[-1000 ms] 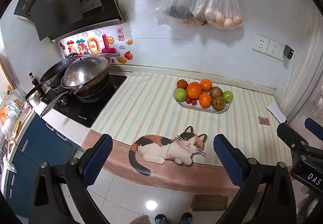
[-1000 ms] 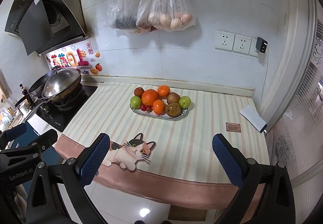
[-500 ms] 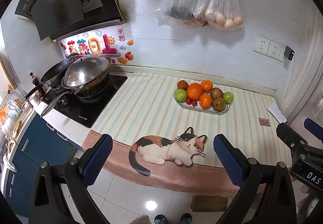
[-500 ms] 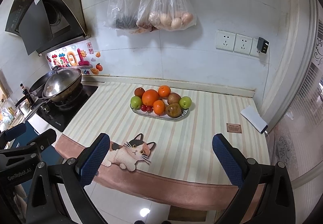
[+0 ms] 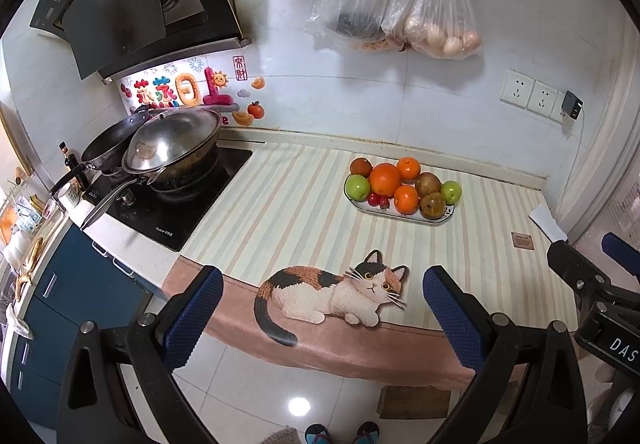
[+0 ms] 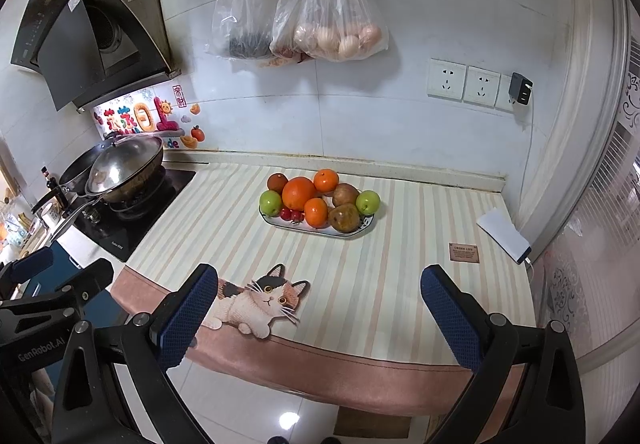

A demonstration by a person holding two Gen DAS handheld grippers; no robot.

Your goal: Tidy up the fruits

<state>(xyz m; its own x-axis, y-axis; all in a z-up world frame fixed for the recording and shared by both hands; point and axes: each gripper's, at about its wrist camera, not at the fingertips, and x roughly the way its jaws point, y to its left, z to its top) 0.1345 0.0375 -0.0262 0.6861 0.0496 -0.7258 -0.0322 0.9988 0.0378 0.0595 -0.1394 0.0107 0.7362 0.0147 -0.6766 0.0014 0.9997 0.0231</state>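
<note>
An oval white plate [image 5: 400,215] [image 6: 316,230] sits at the back middle of the striped counter mat. It is piled with oranges [image 5: 385,179] [image 6: 299,193], green apples [image 5: 357,186] [image 6: 367,202], brown pears [image 5: 432,205] [image 6: 344,218] and small red fruits [image 5: 374,199] [image 6: 290,214]. My left gripper [image 5: 322,318] is open and empty, held off the counter's front edge. My right gripper [image 6: 318,318] is open and empty too, also in front of the counter, well short of the plate.
A lidded wok [image 5: 172,148] and a pan stand on the black cooktop [image 5: 168,204] at left. A cat picture [image 5: 336,292] marks the mat's front edge. A white box [image 6: 503,234] and a small brown card [image 6: 464,253] lie at right. Bags and scissors hang on the wall.
Both grippers have drifted very slightly; the view has barely shifted. Nothing on the counter has moved.
</note>
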